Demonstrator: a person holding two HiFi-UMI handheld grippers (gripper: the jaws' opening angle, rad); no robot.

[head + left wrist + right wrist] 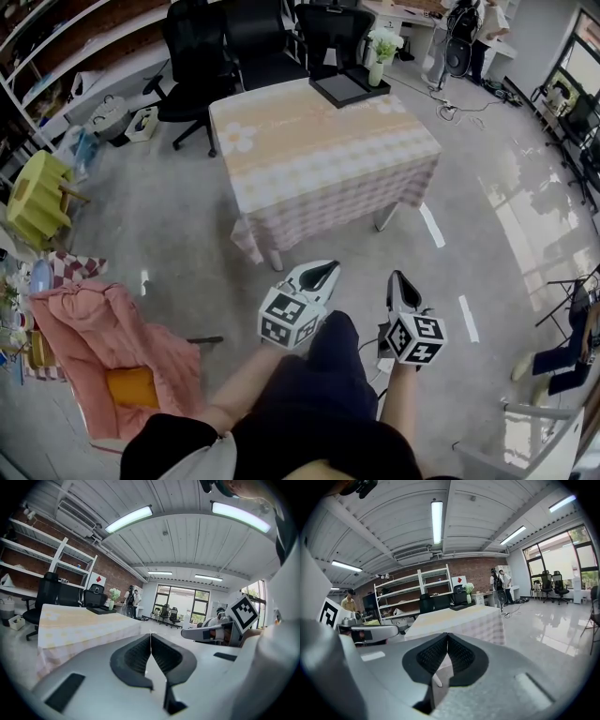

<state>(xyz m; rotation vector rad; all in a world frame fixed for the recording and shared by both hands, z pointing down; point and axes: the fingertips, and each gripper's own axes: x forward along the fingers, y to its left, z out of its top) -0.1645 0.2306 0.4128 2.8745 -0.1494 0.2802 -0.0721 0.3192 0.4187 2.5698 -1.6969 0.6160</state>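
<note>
Left gripper [321, 273] and right gripper [401, 283] are both clenched on nothing, side by side above the floor [187, 220], well short of the cloth-covered bench [319, 159].

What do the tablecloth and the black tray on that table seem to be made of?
Tablecloth: probably thin fabric or vinyl, matte pastel checks, draping in soft folds at the corners. Tray: plastic or metal, smooth black, raised rim; too far to tell.

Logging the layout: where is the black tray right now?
In the head view, the black tray sits at the far right corner of the table, beside the flower vase.
</note>
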